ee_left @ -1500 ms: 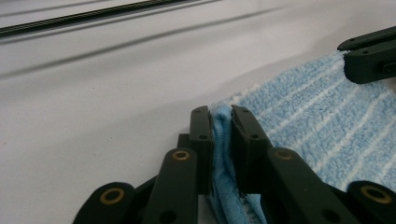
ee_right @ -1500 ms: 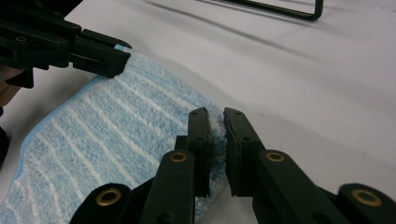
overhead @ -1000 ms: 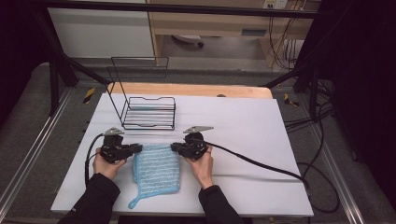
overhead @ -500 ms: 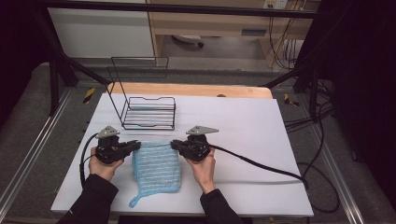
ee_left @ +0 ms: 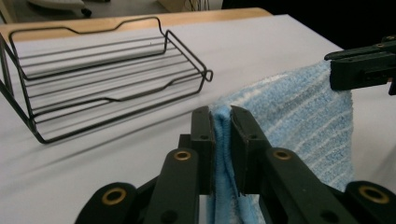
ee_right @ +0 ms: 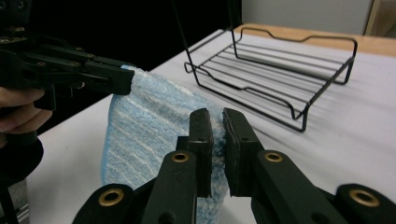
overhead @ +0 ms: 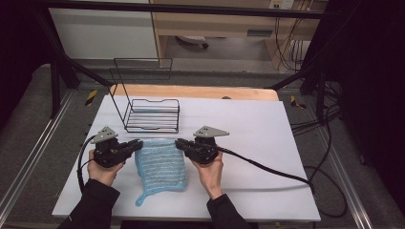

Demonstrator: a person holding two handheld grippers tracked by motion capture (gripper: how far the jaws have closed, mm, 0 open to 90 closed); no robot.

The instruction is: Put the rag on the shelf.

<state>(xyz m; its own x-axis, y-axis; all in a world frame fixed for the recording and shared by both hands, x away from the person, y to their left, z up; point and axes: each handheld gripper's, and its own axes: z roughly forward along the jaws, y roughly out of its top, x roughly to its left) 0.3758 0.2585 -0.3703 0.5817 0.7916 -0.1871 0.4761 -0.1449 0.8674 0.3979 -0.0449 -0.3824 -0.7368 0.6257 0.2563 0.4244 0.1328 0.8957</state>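
Scene: a person sits at a white table (overhead: 267, 143), forearms entering from the near edge, a black two-jaw gripper in each hand.

Left gripper (overhead: 138, 144): held in the left hand, pointing inward toward the middle of the table. Its jaws are clamped on the top left corner of the towel; in the left gripper view the blue fabric is pinched flat between the two pads (ee_left: 223, 140).

Right gripper (overhead: 178, 144): held in the right hand, pointing inward to face the left one. Its jaws are clamped on the towel's top right corner, with the fluffy edge squeezed between the pads (ee_right: 217, 140).

Towel (overhead: 160, 167): light blue, ribbed terry cloth with paler stripes. It hangs between the two grippers, top edge stretched from one to the other and raised off the table, lower part draping down toward the person. A small tail of fabric trails at its lower left corner.

Wire rack (overhead: 152, 114): black, open, with a tall back frame; it stands on the table just beyond the towel, apart from it.

Cable (overhead: 267, 168): a black cable runs from the right gripper across the table to its right edge.
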